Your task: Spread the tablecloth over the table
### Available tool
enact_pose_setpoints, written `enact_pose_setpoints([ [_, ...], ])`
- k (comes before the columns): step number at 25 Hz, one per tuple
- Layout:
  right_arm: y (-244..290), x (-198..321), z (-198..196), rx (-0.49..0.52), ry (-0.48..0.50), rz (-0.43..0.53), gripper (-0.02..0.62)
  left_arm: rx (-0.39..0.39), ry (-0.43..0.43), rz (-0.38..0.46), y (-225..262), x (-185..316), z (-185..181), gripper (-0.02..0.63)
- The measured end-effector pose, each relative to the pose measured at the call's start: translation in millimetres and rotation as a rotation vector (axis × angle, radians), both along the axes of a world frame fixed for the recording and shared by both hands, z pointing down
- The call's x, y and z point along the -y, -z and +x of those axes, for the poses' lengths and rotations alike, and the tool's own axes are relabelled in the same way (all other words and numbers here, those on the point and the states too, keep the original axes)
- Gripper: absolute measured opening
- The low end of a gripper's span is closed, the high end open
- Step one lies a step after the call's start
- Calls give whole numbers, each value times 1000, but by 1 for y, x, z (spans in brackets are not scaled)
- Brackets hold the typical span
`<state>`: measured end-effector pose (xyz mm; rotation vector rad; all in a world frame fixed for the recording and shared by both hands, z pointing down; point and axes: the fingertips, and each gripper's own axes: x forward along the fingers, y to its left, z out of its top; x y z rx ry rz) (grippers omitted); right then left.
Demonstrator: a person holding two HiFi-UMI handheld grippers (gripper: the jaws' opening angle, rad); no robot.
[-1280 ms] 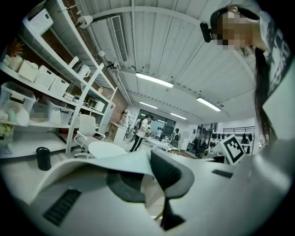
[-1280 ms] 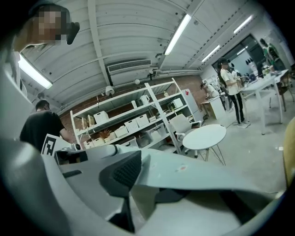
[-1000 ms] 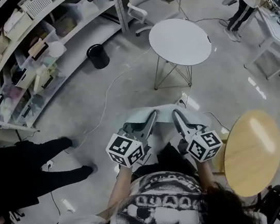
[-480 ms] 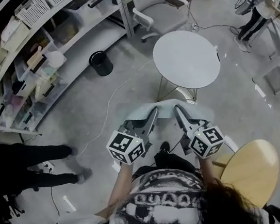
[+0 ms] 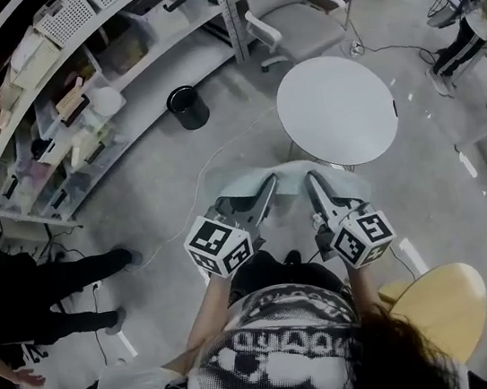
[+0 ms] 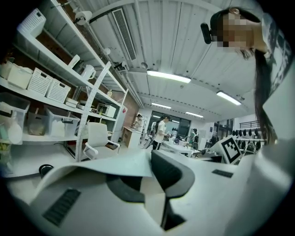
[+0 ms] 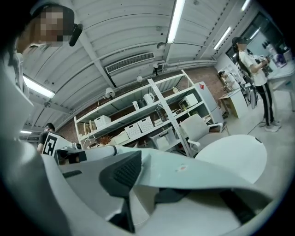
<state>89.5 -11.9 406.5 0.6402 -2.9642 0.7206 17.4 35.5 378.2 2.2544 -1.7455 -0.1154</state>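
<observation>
The left tongs and the right tongs are both clenched on the pale blue-grey tablecloth. In each gripper view the cloth's edge passes between the dark pads and is pinched there. The tablecloth is in the air in front of the person, bunched, and not yet on any table. Its held edge runs from 9 o'clock to 3 o'clock between the two tongs, and the rest sags below them.

The relation that matters is the place of the round white tabletop. In the head view it lies at about 1 o'clock from the tongs, near but still apart from the cloth, with bare floor between them. The right tongs are the nearer to it, and the right gripper view shows the tabletop just past the cloth's edge at 3 o'clock.

I judge that the next move must carry both tongs toward 1 o'clock and over the tabletop's far rim. The tongs should also go wider apart, so the held edge is stretched before the cloth is laid down
</observation>
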Motion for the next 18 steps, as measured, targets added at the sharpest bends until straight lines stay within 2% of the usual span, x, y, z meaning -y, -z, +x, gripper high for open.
enact_pose_setpoints([
  [10, 4, 24, -1, 9, -43, 1, 84, 31, -48, -13, 7, 27, 0, 44],
  [18, -1, 62, -7, -12, -143, 10, 84, -11, -148, -17, 1, 71, -11, 44],
])
